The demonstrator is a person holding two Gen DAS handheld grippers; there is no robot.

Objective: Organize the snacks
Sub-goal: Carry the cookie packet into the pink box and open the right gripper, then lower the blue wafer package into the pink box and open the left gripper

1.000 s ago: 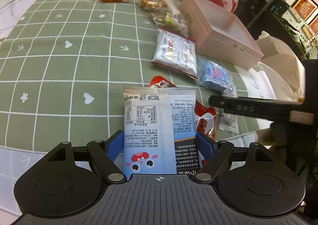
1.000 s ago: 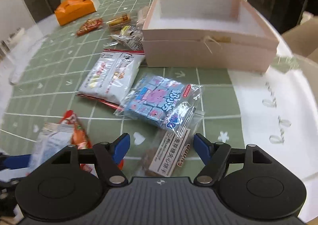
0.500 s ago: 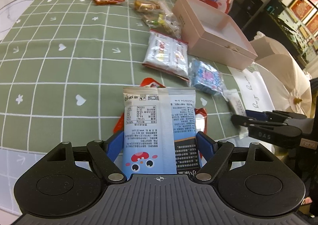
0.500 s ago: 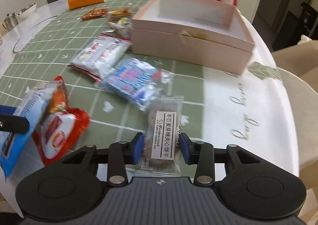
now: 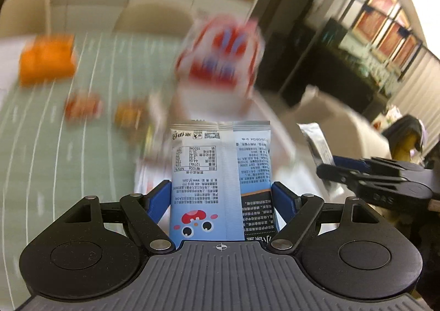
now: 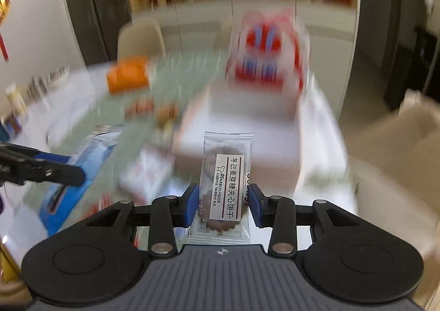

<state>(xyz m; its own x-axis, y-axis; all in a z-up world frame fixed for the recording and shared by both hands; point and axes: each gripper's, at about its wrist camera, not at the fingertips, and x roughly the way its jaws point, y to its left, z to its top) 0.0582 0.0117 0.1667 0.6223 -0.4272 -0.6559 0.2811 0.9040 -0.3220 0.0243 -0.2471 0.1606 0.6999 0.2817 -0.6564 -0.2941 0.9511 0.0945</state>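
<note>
Left wrist view: the left gripper (image 5: 221, 195) is clamped on a blue packet (image 5: 220, 179) that stands up in the lower centre of the frame, a blue pad against each long edge. At right, the right gripper (image 5: 327, 171) reaches in from the edge with a clear wrapper (image 5: 316, 140) sticking up out of it. Everything behind is smeared: a green cloth (image 5: 82, 146) at left, an orange box (image 5: 46, 59) upper left, a red-and-white bag (image 5: 220, 55) at top centre. The tool tilts down over the table. The risk, as I judge it: the packet is soft and held only by its edges, so a fast swing could buckle it or let it slide out.

Right wrist view: the right gripper (image 6: 223, 205) is closed on a biscuit pack (image 6: 227, 187), low centre, label facing the camera. The pink box (image 6: 236, 146), the likely target, lies blurred just beyond it. The left gripper (image 6: 68, 173) enters at the left edge with its blue packet. The tools are near each other, so both heading for the box at once could bump them or knock a pack loose.
</note>
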